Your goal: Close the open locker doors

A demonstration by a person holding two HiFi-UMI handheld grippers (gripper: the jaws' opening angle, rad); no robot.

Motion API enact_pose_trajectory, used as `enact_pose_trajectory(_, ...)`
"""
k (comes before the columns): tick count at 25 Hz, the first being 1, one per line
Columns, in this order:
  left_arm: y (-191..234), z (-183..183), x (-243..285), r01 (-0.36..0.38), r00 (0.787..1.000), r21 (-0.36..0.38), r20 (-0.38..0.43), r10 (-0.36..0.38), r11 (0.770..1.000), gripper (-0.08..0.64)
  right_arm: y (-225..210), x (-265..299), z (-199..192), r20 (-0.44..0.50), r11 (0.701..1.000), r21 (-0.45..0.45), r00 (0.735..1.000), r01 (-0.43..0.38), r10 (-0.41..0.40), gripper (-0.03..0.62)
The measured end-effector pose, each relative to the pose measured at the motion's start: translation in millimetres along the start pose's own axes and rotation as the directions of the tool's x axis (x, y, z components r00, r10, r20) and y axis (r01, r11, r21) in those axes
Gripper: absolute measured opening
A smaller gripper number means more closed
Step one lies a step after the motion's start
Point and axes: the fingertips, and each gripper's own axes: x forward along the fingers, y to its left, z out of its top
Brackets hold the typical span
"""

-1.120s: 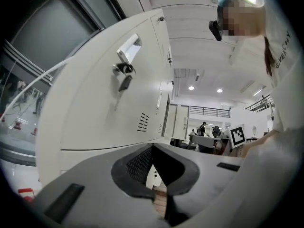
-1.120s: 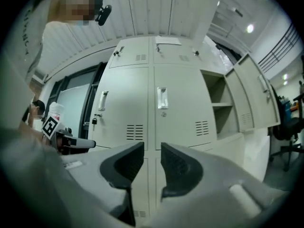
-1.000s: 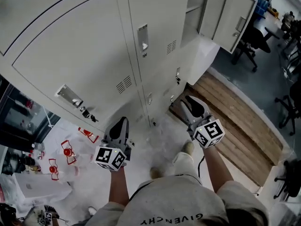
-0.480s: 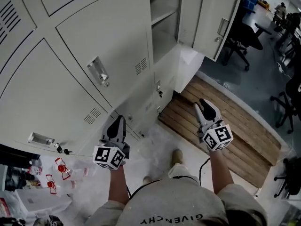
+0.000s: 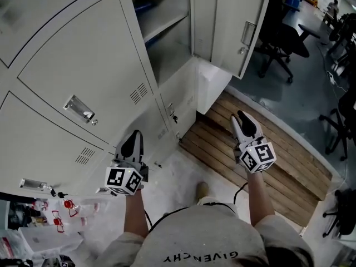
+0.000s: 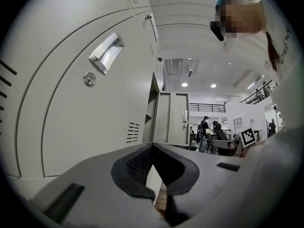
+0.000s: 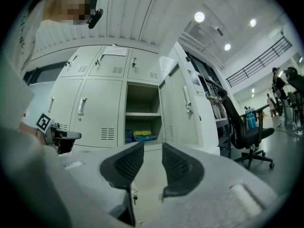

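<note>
While both hung low in the frame, the left gripper (image 5: pixel 133 137) had its jaws together on nothing and the right gripper (image 5: pixel 242 117) held its jaws apart, empty. Beyond, at upper centre, the open locker door (image 5: pixel 231 26) stood swung out. It looked like thin, stiff sheet metal, probably light on its hinges and best pushed near its handle (image 5: pixel 248 33).

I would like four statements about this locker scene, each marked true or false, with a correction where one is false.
1. One grey metal locker door stands open. True.
2. The right gripper grips that door. False: its jaws are apart and empty, short of the door.
3. Blue and yellow things lie inside the open locker, under its shelf. True.
4. The black office chair stands on the wooden slatted boards. False: it stands on the dark floor beyond them.
</note>
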Motion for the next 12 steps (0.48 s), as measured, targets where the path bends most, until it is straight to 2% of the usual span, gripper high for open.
enact_pose_trajectory(6, -10.4, 0.4, 31.6, -0.061, 0.997, -0.006, 0.035, 0.062, 0.998, -0.003, -55.9, 31.1, 5.8, -0.006, 0.999, -0.013, 0.999, -0.036, 0.036, 0.114)
enact_pose_trajectory(12, -21.8, -5.5, 53.0, -0.098, 0.995, 0.005, 0.018, 0.098, 0.995, -0.003, -104.1, 75.7, 25.9, 0.001, 0.997, -0.058, 0.998, -0.058, 0.058, 0.126)
